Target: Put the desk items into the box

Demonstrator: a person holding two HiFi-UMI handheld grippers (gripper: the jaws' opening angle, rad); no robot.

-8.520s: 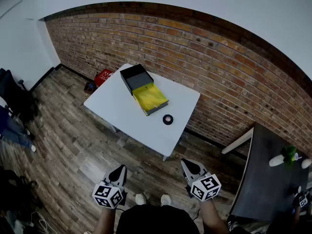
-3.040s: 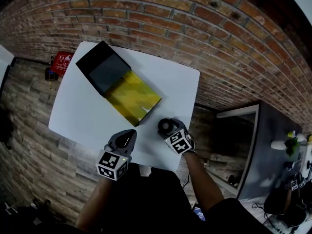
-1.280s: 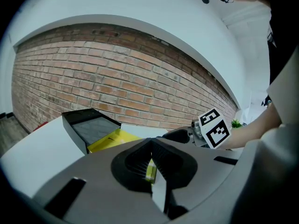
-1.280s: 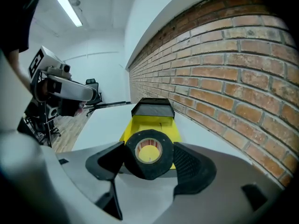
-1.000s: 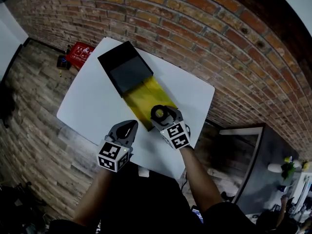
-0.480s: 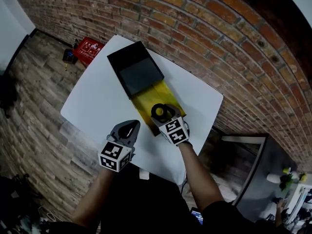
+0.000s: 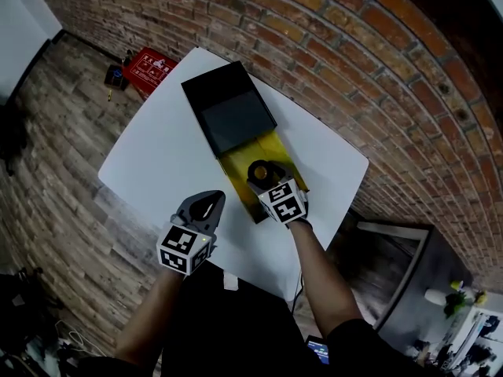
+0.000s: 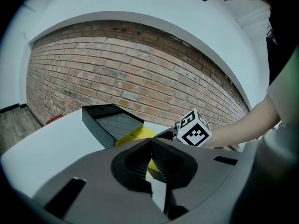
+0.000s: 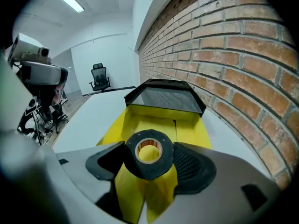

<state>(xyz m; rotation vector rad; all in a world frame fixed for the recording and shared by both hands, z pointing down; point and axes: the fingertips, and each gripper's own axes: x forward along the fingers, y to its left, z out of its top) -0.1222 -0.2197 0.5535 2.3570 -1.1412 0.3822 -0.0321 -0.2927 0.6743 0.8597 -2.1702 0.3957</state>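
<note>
A black tape roll, likely light, stiff and smooth, is pinched across its outer rim by the right gripper just above the open box's yellow floor, while the left gripper hangs closed and empty nearby.

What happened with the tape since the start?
The right hand-held gripper took hold of the tape roll that lay on the table and carried it over the yellow box, still gripped. The left hand-held gripper stayed shut and empty; the box stayed put.
</note>
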